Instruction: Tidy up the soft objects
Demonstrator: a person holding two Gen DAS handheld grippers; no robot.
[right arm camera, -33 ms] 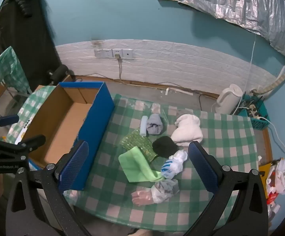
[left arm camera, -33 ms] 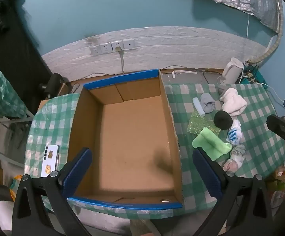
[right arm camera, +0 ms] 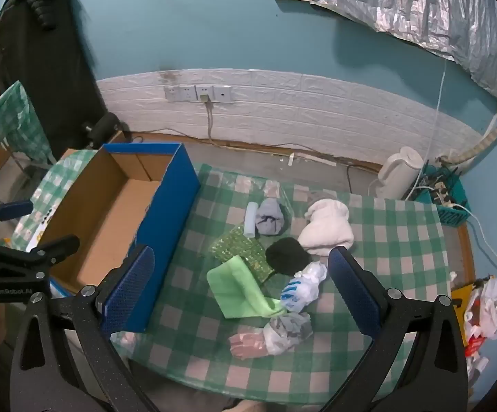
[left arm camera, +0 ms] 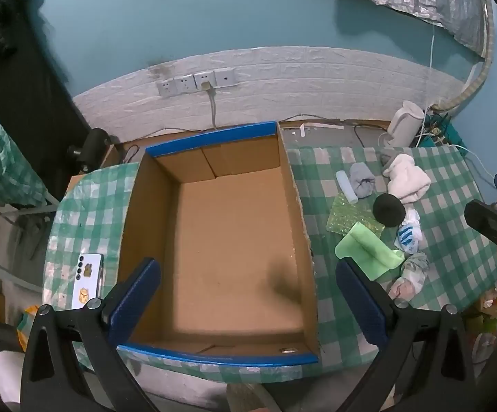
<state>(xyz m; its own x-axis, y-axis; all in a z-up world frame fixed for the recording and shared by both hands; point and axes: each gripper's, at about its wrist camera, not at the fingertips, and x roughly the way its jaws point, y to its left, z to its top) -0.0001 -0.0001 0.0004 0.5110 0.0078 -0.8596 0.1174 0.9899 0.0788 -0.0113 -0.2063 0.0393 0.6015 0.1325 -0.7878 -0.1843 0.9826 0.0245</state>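
My right hand-held gripper (right arm camera: 241, 286) is released, its jaws at full spread with nothing between the pads, and it hovers above the desk (right arm camera: 396, 240) looking down on the cluster of soft objects. Directly ahead of it, between the two fingers in the right wrist view, lies the green folded cloth (right arm camera: 240, 290), its long axis running diagonally from upper left to lower right, so a grasp would need the jaws turned across that line. Touching the cloth on its right is a blue-and-white plastic bag (right arm camera: 301, 286); below that sits a grey crumpled bag (right arm camera: 286, 331) beside a clear plastic glove (right arm camera: 246, 341). Farther out are the black sock ball (right arm camera: 286, 255), the white fluffy bundle (right arm camera: 327, 226), the grey sock ball (right arm camera: 270, 218) and a glittery green sheet (right arm camera: 240, 245). My left hand-held gripper (left arm camera: 248, 298) is likewise released and empty, positioned over the open cardboard box (left arm camera: 296, 206), whose floor is bare. The whole cluster lies to the right of the box, well apart from the left unit. In my judgement the right unit is the nearer one and should take the first pick, carrying leftward over the blue box wall.
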